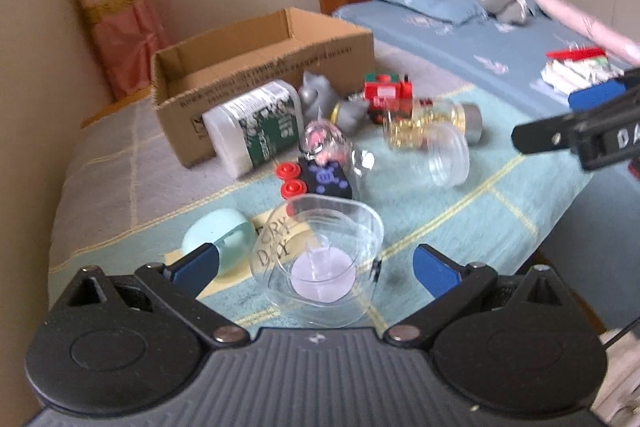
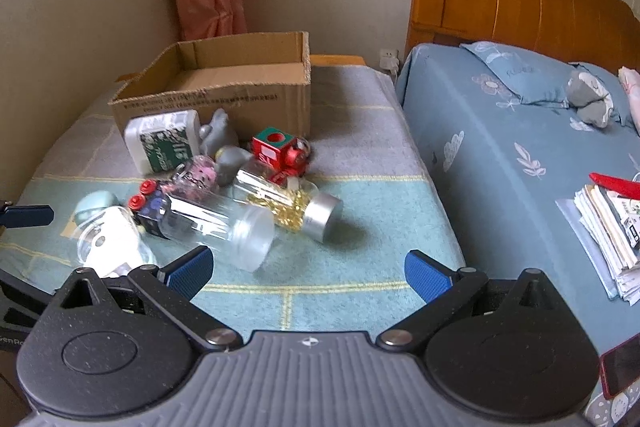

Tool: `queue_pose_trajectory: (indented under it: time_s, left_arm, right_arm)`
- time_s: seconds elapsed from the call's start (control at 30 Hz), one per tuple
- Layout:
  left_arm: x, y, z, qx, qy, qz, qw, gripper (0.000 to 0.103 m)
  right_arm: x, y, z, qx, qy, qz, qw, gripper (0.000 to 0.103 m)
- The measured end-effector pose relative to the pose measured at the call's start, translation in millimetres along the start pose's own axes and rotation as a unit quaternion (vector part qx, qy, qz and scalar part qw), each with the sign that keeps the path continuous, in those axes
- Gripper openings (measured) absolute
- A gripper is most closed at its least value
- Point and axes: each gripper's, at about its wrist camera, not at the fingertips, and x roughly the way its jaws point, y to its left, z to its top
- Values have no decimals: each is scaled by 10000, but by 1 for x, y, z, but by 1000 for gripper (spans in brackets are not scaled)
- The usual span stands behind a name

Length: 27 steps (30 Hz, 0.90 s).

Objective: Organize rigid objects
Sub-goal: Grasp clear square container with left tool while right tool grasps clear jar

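My left gripper [image 1: 318, 267] is open, its blue fingers on either side of a clear plastic cup [image 1: 320, 263] that rests on the checked cloth, not touching it. Behind the cup lie a black block with red wheels [image 1: 320, 179], a white bottle with a green label [image 1: 256, 125], a grey figure [image 1: 316, 95], a red toy train [image 1: 386, 93], a gold-filled jar [image 1: 432, 125] and a clear jar [image 1: 444, 155]. My right gripper [image 2: 308, 275] is open over bare cloth, just right of the clear jar [image 2: 216, 223] and in front of the gold-filled jar [image 2: 296, 207].
An open cardboard box [image 2: 224, 83] stands behind the pile near the wall. A mint-green round thing [image 1: 218, 235] lies on a yellow note at the left. The bed [image 2: 500, 147] at the right carries a paper stack [image 2: 608, 227] and a pillow. A red phone [image 2: 620, 367] shows low right.
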Motion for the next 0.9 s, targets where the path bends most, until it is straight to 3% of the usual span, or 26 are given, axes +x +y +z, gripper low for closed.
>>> queue_pose_trajectory:
  time_s: [0.53,0.63,0.67,0.7,0.73,0.9]
  left_arm:
    - [25,0,3,719,313,-861,9932,102]
    - [27,2,2,832,383,-905,9917,99]
    - [28,4,1,835,412,-866,9919,93]
    - [29,7,1,799,441,-846,9922,80]
    - [35,8,4,752,476,-802,9928,77]
    - [30,15,-1,570,469,-838,9938,78]
  right_arm:
    - [27,-10,2,131,269,3,9996,103]
    - [29,-9,2,120,299,-1,9995,103]
    - [29,-8,3,114,306,-2,9995,103]
    - [30,-8,3,106,307,-3,9995,103]
    - [30,-7,4,97,306,0,9995,103]
    - [30,-2,6,20,313,47,9995,103]
